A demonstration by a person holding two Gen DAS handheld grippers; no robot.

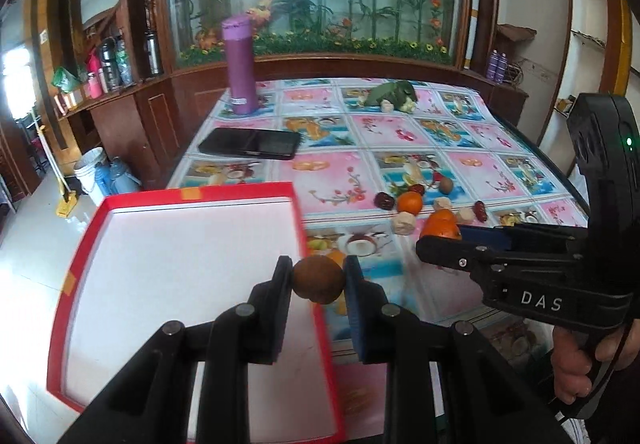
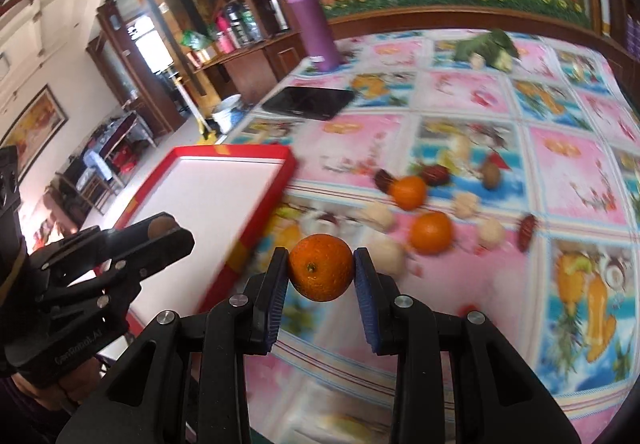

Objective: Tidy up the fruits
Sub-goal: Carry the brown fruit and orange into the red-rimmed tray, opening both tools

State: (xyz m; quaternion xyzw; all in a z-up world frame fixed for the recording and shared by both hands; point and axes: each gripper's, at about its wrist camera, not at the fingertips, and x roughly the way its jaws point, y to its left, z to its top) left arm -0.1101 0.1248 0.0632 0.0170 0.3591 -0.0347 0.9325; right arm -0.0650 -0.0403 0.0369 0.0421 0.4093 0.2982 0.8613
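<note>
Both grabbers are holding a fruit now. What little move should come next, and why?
Probably carry the brown fruit a bit further over the red tray and let go. The left gripper holds it right above the tray's near edge, and the tray is bare inside. The right gripper, shut on an orange, is further from the tray and can follow.

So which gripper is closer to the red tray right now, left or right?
Left. The left gripper, holding a brown fruit, hangs over the red tray's near right edge. The right gripper, clamping an orange, is off to the tray's right, above the tablecloth.
</note>
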